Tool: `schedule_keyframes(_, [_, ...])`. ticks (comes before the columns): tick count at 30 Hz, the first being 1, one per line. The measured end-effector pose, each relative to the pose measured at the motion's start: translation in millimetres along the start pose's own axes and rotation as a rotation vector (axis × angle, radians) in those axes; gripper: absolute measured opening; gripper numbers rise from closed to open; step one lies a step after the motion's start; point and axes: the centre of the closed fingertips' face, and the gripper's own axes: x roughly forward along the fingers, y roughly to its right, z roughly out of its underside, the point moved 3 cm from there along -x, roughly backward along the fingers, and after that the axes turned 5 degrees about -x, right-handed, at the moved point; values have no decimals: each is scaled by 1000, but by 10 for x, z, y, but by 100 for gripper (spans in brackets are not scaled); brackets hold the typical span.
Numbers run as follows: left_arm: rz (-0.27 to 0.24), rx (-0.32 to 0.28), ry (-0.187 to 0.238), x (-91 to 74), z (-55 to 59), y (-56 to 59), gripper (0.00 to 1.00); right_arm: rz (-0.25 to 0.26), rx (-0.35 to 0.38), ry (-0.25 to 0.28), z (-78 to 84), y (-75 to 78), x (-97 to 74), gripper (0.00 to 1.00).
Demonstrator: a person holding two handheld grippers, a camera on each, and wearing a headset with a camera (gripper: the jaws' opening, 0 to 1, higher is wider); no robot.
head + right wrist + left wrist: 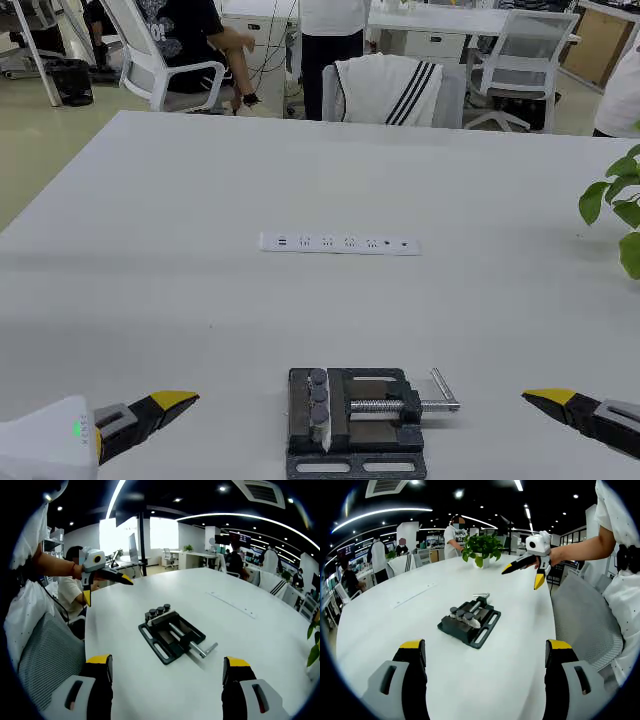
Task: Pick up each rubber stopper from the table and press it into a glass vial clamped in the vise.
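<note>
The left gripper (485, 645) and right gripper (167, 660) hover open and empty either side of the vise (365, 430) on the counter (300, 180). Three vials (323, 430) stand clamped in it, each holding a dark stopper (318, 378).

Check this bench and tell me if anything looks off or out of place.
Nothing stands out. The vise sits flat on the table, three vials stand upright in a row in it, each topped by a dark stopper, and the power strip lies flat beyond. The left tool and right tool are open and empty.
</note>
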Motion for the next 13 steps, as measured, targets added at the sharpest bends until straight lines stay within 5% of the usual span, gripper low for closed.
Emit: schedule_keyframes(13, [10,-3,-2,29,-8,21,99,2,-9,8,-63,10,-3,89])
